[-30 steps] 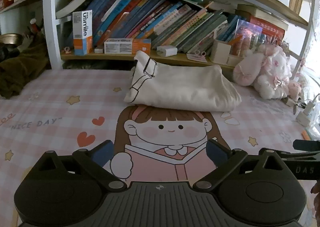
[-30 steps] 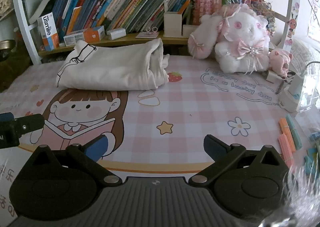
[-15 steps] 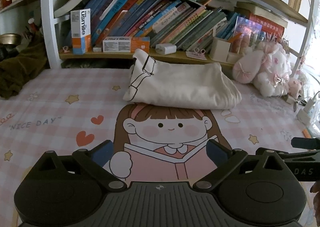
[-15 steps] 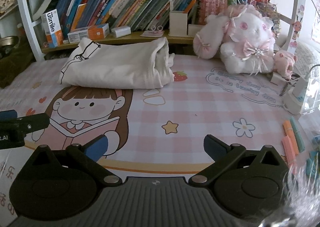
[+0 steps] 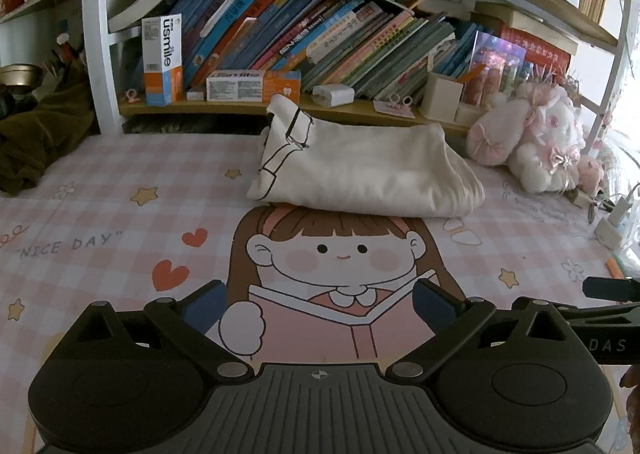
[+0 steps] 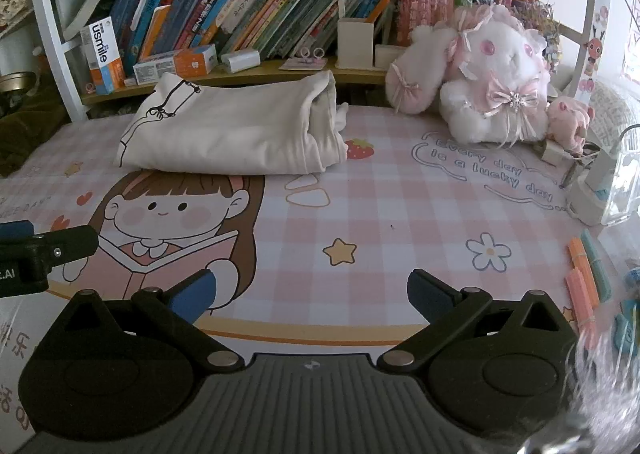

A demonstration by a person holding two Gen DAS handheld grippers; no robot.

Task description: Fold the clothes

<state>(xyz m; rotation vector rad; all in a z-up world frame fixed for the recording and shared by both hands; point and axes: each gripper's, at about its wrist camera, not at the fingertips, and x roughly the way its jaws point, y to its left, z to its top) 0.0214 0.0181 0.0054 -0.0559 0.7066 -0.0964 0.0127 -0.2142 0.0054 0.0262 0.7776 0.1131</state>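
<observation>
Garment folded; both your grippers idle, wide open, empty.

Your left gripper (image 5: 320,300) and right gripper (image 6: 312,288) hover over the pink checked mat (image 6: 380,214), jaws spread, gripping nothing. The cream garment (image 5: 360,174) lies folded at the mat's far edge, before the bookshelf (image 5: 280,106), well apart from both grippers. A plush rabbit (image 6: 492,82) sits right of it.

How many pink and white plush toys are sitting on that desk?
2: a large pink-and-white plush bunny by the bookshelf, and a small pink plush toy touching its right side. Others may be hidden.
</observation>
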